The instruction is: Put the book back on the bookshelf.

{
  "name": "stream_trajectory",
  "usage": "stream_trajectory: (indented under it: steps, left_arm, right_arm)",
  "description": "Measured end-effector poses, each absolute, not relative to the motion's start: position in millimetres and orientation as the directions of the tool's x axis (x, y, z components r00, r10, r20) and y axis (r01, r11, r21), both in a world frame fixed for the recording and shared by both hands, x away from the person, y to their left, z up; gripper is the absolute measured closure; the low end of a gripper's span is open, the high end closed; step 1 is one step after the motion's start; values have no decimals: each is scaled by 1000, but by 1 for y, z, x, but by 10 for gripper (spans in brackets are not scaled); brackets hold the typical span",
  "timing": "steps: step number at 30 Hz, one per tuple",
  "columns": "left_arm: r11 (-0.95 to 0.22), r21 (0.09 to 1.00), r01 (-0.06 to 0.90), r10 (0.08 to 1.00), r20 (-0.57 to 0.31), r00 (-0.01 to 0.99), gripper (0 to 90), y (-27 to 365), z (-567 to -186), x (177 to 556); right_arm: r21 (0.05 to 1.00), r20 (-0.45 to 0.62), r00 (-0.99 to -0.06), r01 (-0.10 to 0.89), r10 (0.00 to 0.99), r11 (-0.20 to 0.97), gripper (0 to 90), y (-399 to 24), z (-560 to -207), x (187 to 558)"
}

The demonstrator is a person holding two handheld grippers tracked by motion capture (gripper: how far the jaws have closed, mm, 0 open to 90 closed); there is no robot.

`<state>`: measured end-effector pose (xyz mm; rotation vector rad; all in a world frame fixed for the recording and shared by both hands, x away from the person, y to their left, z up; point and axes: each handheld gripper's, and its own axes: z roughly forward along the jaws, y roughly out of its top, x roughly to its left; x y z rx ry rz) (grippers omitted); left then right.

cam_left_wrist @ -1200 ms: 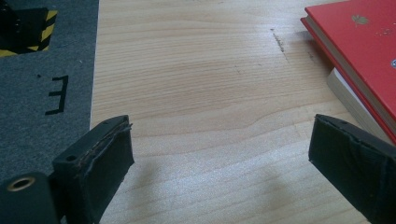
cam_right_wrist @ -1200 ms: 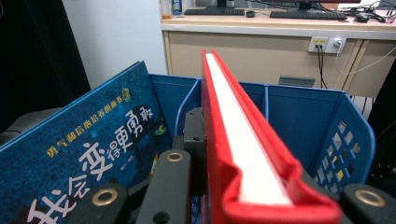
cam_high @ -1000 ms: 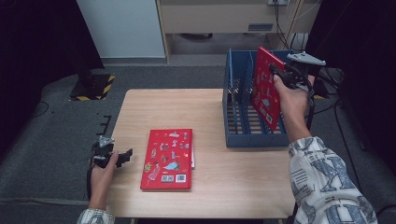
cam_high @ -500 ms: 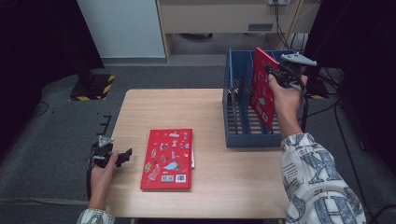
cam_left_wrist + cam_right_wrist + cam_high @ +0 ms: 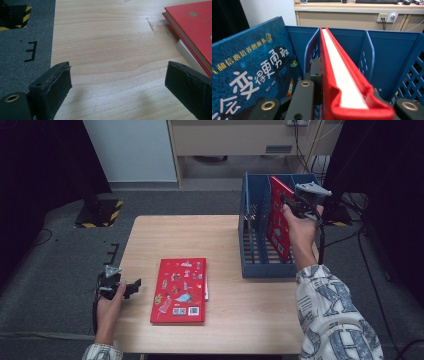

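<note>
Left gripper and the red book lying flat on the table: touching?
Apart. The left gripper view shows the open left gripper over bare wood, the red book beyond its right jaw, a gap between.

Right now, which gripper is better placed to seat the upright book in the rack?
Right: the right gripper already clamps the upright red book over the blue rack.

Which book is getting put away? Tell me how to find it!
Look at the wooden table, then the blue rack on its right side. The red book stands upright inside it, pinched by the right gripper; the other red book lies flat on the table.
</note>
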<state>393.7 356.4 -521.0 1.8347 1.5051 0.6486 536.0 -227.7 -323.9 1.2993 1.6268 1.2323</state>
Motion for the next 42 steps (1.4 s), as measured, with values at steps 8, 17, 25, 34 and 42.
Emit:
stream_trajectory:
  steps: [8, 17, 25, 34, 42]
  left_arm:
    - [-109, 758, 643, 977, -38, 210, 63, 357, -521, 394]
    - [-110, 759, 642, 976, -39, 214, 63, 357, -521, 394]
    - [-98, 760, 642, 978, -44, 202, 63, 360, -520, 393]
    - [-104, 760, 641, 977, -42, 209, 64, 359, -520, 394]
    - [-106, 759, 643, 977, -39, 208, 63, 358, -520, 394]
  right_arm:
    - [955, 48, -241, 294, 969, 26, 792, -229, -333, 539]
    - [959, 50, -239, 282, 970, 20, 792, -226, -345, 539]
    - [967, 35, -239, 252, 970, 27, 792, -224, -355, 538]
    - [968, 40, -243, 251, 969, 23, 791, -222, -368, 538]
    - [950, 21, -229, 308, 973, 52, 786, -221, -365, 530]
